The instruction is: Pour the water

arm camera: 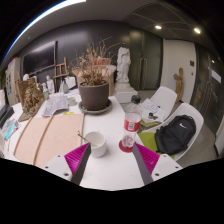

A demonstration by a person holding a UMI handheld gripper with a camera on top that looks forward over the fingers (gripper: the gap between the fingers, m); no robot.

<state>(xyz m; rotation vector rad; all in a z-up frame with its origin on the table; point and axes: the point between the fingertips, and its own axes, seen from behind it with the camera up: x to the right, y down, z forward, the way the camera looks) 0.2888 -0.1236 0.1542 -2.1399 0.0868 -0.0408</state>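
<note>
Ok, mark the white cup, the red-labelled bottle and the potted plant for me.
white cup [96, 146]: gripper view, on its side wall.
red-labelled bottle [131, 128]: gripper view, on its red label.
potted plant [94, 96]: gripper view, on the dark pot.

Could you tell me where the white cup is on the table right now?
In the gripper view, the white cup stands on the round table, just ahead of the left finger, left of the bottle.

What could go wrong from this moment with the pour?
The gripper is open and holds nothing, so the grasp is still ahead. The bottle is tall and narrow, and a skewed grasp might tip it. The white cup stands close to the bottle, so the fingers may knock it on approach.
</note>
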